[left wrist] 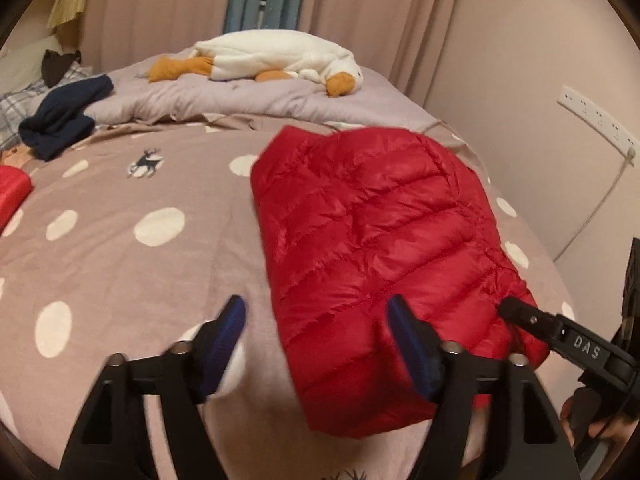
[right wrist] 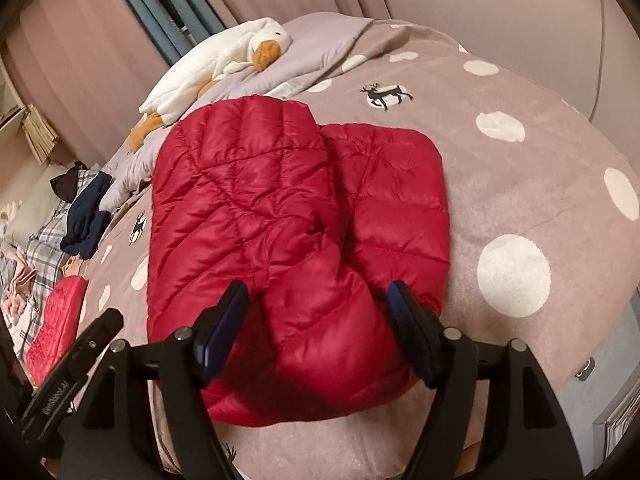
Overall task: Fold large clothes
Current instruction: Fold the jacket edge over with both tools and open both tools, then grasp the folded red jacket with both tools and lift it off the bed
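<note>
Nearest, the left claw (left wrist: 316,344) stood with its blue pads apart and nothing pinched between them, one pad over the bedspread and the other over the near left edge of the red down jacket (left wrist: 380,248). The right claw (right wrist: 320,332) was likewise spread wide, straddling the jacket's puffy near end without pressing on it. The jacket lay folded into a compact rectangle on the dotted bedspread (left wrist: 120,272), toward the bed's right side, one panel overlapping the other along the middle.

The fold looked about finished, so the step in hand seemed to be letting go cleanly. Done well, that would mean lifting both claws straight off so the slick fabric is not dragged, then pressing the springy top layer flat if it puffs open.

Farther off lay a navy garment (left wrist: 60,120) at the left, and a plush goose (left wrist: 276,56) by the curtain.
</note>
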